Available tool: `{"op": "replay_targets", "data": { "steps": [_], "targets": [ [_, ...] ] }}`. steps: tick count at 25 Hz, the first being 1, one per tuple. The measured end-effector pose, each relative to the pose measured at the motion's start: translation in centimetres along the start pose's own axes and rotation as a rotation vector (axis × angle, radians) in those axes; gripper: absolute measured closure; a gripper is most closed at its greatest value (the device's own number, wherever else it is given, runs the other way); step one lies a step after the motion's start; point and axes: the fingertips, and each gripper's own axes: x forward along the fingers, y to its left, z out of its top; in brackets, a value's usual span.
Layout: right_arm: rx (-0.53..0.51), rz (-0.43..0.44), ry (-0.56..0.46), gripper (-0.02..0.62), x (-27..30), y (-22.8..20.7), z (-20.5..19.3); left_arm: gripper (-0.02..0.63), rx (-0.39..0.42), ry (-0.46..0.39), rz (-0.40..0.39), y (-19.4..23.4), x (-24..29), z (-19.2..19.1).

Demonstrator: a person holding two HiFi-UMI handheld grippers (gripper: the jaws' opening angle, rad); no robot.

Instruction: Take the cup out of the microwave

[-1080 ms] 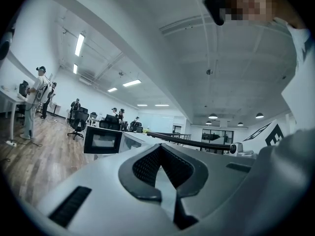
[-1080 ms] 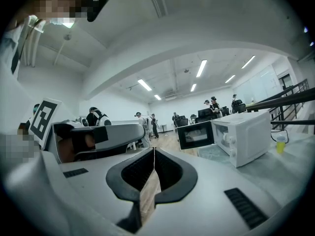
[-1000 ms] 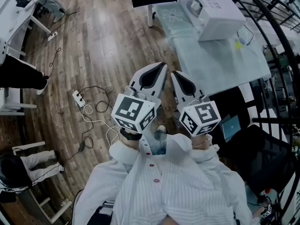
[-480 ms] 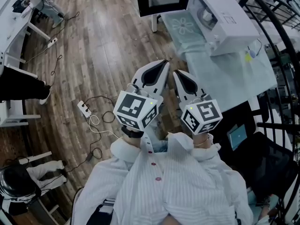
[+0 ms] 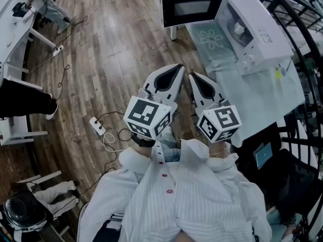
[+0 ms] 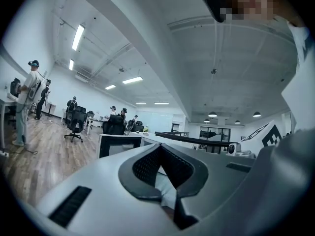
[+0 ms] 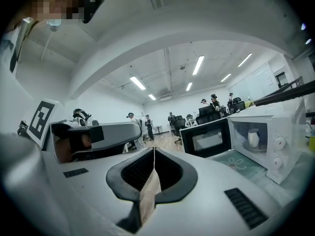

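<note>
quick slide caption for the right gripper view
Right gripper, jaws shut and empty, faces the open microwave with a white cup inside.

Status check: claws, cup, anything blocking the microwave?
Left claw shut, empty; right claw shut, empty. Cup upright inside microwave, door open. Nothing seen blocking the opening.

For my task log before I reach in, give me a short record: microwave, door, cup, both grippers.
microwave: white, on the cloth-covered table
door: swung open
cup: white, upright inside the microwave
left gripper: shut, nothing between the jaws
right gripper: shut, nothing held, beside the left gripper
task: cup not yet taken out
</note>
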Motion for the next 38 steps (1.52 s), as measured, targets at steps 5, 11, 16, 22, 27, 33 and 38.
{"op": "replay_targets", "data": {
  "steps": [5, 11, 16, 22, 27, 33, 38],
  "targets": [
    [0.002, -0.029, 0.004, 0.56, 2.9, 0.5, -0.3, 0.597, -0.008, 0.005, 0.0, 3.7, -0.5, 0.1],
    [0.03, -0.054, 0.035, 0.56, 4.8, -0.6, -1.2, 0.597, -0.029, 0.026, -0.012, 5.7, 0.5, -0.7],
    [0.039, -0.056, 0.046, 0.56, 7.4, -2.4, -1.3, 0.597, -0.036, 0.034, -0.013, 7.7, 2.6, -1.0],
    [0.035, -0.05, 0.043, 0.56, 12.1, -5.5, -0.5, 0.597, -0.022, 0.038, -0.008, 11.3, 6.5, -0.8],
    [0.045, -0.057, 0.047, 0.56, 16.3, -8.9, 0.7, 0.597, -0.017, 0.043, -0.024, 14.4, 11.6, -0.3],
    [0.057, -0.097, 0.041, 0.56, 20.0, -14.4, 3.0, 0.597, -0.024, 0.054, -0.087, 16.2, 19.0, 0.5],
    [0.052, -0.147, 0.025, 0.56, 22.0, -19.1, 5.1, 0.597, -0.015, 0.057, -0.151, 16.6, 24.6, 1.3]
  ]
}}
